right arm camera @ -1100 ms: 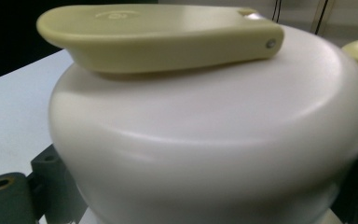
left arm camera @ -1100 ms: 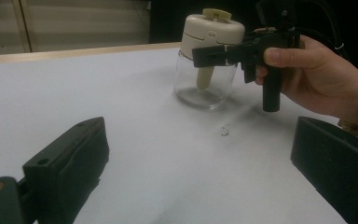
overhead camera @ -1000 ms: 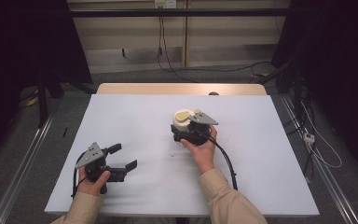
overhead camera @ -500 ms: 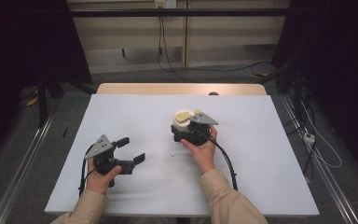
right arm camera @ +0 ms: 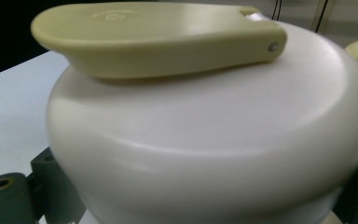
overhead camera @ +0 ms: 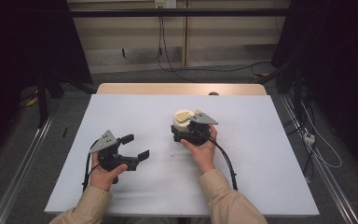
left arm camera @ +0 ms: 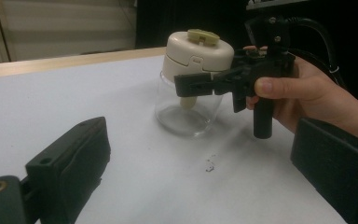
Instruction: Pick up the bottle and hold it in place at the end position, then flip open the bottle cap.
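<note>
Jaws of right gripper [overhead camera: 182, 132] clamp the glass jar [left arm camera: 187, 109] below its cream lid [left arm camera: 198, 51]; left gripper [overhead camera: 137, 147] gapes wide. Risk: glass slipping, toppling onto counter [overhead camera: 261, 140].

My sleeves [overhead camera: 91, 205] are tan; each black gripper [overhead camera: 129, 148] carries a grey three-cornered plate [overhead camera: 104, 140] on top and trails a black cable [overhead camera: 227, 161] behind it.

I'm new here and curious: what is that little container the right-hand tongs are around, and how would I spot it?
On the white table, look just past the middle, ahead of the right tongs. There stands a small clear glass jar with a bulky cream lid and a flat olive-yellow lever on top, the one container there.
</note>
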`<state>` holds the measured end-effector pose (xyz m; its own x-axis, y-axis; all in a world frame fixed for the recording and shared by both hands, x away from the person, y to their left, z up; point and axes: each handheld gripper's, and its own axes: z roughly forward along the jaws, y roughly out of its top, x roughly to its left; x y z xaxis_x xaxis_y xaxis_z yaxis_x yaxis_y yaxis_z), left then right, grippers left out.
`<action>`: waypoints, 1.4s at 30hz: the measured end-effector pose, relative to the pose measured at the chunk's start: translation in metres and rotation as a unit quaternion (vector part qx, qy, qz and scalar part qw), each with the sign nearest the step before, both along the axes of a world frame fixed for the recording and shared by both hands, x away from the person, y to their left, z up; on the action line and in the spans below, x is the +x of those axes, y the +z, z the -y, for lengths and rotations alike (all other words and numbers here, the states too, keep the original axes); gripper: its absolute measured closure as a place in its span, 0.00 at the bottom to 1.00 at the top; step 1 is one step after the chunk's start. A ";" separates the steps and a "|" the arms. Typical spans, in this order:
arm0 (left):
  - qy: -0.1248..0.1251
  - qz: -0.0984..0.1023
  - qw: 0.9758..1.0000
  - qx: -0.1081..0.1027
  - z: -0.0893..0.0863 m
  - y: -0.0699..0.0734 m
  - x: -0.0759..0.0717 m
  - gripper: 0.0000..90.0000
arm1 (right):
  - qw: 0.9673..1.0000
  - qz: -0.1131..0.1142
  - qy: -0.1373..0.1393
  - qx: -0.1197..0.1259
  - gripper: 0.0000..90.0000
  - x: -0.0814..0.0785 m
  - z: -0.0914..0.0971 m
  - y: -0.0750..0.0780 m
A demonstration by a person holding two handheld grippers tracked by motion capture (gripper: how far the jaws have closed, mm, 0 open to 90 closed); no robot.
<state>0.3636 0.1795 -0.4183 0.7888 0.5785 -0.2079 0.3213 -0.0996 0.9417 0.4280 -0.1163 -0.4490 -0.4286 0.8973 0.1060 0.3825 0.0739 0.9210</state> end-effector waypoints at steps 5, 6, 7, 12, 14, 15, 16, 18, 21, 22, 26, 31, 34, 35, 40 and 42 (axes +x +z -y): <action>-0.003 -0.003 1.000 0.001 0.004 0.004 0.005 0.05 | 1.000 -0.001 -0.001 0.000 0.07 0.000 0.000 0.000; -0.003 -0.003 1.000 -0.001 0.005 0.005 0.006 0.05 | 1.000 -0.001 -0.001 0.000 0.07 0.000 0.000 0.000; -0.004 -0.004 1.000 -0.002 0.006 0.006 0.008 0.05 | 1.000 -0.002 -0.001 -0.001 0.07 0.000 0.000 0.000; -0.004 -0.010 1.000 0.000 0.010 0.006 0.014 0.05 | 1.000 -0.002 -0.001 -0.001 0.07 0.000 0.000 0.000; -0.006 -0.012 1.000 0.001 0.012 0.005 0.015 0.05 | 1.000 -0.002 -0.001 0.000 0.07 0.000 0.000 0.000; -0.007 -0.012 1.000 0.001 0.013 0.005 0.016 0.05 | 1.000 -0.002 -0.001 -0.001 0.07 0.000 0.000 0.000; -0.009 -0.012 1.000 0.003 0.014 0.005 0.017 0.05 | 1.000 -0.002 -0.001 -0.001 0.07 0.000 0.000 0.000; -0.012 -0.012 1.000 0.004 0.016 0.005 0.019 0.05 | 1.000 -0.003 -0.001 -0.001 0.07 0.000 0.000 0.001; -0.016 -0.015 1.000 0.004 0.020 0.005 0.023 0.05 | 1.000 0.001 -0.001 0.000 0.07 0.000 0.000 0.000; -0.016 -0.015 1.000 0.004 0.020 0.005 0.023 0.05 | 1.000 0.001 -0.001 0.000 0.07 0.000 0.000 0.000; -0.014 -0.016 1.000 0.004 0.023 0.005 0.026 0.05 | 1.000 0.000 -0.001 0.000 0.07 -0.001 0.000 0.000; -0.013 -0.021 1.000 0.007 0.025 0.005 0.029 0.05 | 1.000 -0.002 -0.002 -0.001 0.07 0.000 0.000 0.001; -0.014 -0.020 1.000 0.006 0.026 0.007 0.032 0.05 | 1.000 -0.001 -0.001 0.000 0.07 -0.001 0.000 0.000; -0.014 -0.020 1.000 0.008 0.027 0.008 0.033 0.05 | 1.000 0.000 -0.001 0.000 0.07 -0.001 0.000 0.000; -0.014 -0.025 1.000 -0.004 0.032 0.010 0.039 0.07 | 1.000 -0.001 -0.002 -0.001 0.07 -0.001 0.000 0.000; -0.010 -0.027 1.000 -0.002 0.032 0.009 0.042 0.08 | 1.000 -0.001 -0.003 0.000 0.07 -0.001 0.000 0.000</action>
<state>0.4052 0.1479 -0.4093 0.7878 0.5615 -0.2530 0.3695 -0.1022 0.9236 0.4269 -0.1161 -0.4489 -0.4224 0.9002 0.1060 0.3848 0.0722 0.9202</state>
